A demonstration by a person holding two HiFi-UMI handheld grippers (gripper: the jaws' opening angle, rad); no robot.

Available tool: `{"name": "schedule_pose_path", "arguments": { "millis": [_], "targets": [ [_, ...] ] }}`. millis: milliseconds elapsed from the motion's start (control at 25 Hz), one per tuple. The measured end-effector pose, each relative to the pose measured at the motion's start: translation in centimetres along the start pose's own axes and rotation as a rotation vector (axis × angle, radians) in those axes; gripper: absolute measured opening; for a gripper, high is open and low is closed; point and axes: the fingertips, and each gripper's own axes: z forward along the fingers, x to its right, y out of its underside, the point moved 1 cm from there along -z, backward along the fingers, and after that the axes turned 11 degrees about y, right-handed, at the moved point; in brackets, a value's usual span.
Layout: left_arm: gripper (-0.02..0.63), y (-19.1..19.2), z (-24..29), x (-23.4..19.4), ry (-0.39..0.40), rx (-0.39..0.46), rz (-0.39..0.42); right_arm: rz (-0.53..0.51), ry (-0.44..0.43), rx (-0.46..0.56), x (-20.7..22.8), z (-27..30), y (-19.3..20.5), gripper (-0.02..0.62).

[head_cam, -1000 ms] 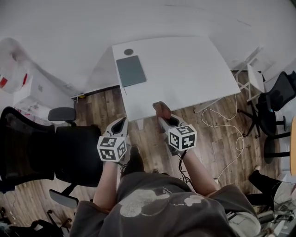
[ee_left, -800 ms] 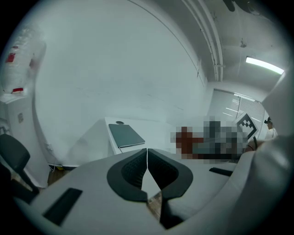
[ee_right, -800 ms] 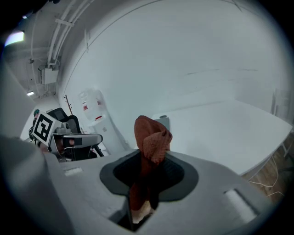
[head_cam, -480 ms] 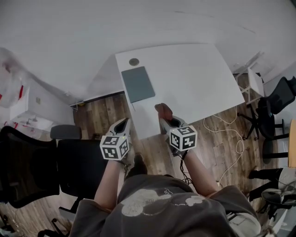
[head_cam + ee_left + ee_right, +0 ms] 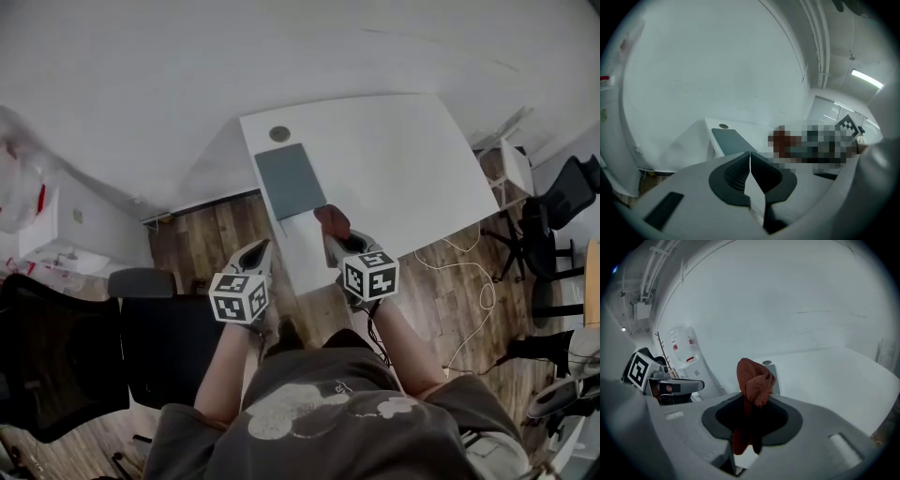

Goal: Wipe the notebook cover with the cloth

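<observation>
When one looks from the head view, the dark grey notebook [image 5: 291,180] lies flat on the white table [image 5: 403,159], near its left edge, just below a small round disc [image 5: 279,134]. The right gripper [image 5: 334,242] hovers at the near edge of the table. The reddish-brown cloth [image 5: 330,221] stands out of its tip, close to the near corner of the notebook but, as far as I can judge, not on it. The left gripper [image 5: 260,247] hangs beside the table edge, over the wooden floor [image 5: 202,234]. In the left gripper view the jaws are pressed together with nothing between them, and the notebook is ahead. In the right gripper view the jaws pinch the bunched cloth, and the notebook shows just behind it. So the cloth is in hand, but the wiping seems not yet begun and the whole cover is left to do.
</observation>
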Motion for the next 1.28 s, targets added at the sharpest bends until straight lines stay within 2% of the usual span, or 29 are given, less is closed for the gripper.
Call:
{"name": "schedule_pose_path", "arguments": {
  "millis": [80, 280, 440, 600, 920, 1280],
  "targets": [
    [0.005, -0.3, 0.1, -0.2, 0.005, -0.001, 0.004, -0.026, 0.000, 0.012, -0.1, 0.3, -0.8, 0.104],
    [0.005, 0.0, 1.0, -0.4, 0.004, -0.014, -0.011, 0.000, 0.030, 0.048, 1.2, 0.6, -2.4, 0.104],
    [0.005, 0.2, 2.4, -0.9, -0.021, -0.021, -0.031, 0.014, -0.001, 0.060, 1.8, 1.5, -3.1, 0.104],
    [0.005, -0.6, 4.0, -1.0, -0.050, -0.016, -0.047, -0.032, -0.025, 0.053, 3.1, 2.8, -4.1, 0.104],
    [0.005, -1.6, 6.9, -2.5, -0.147, -0.003, -0.095, -0.095, -0.135, 0.016, 4.6, 6.8, -6.1, 0.104],
    [0.005, -3.0, 10.2, -4.3, -0.247, -0.010, -0.114, -0.147, -0.246, -0.005, 6.5, 11.4, -8.6, 0.104]
  ]
}}
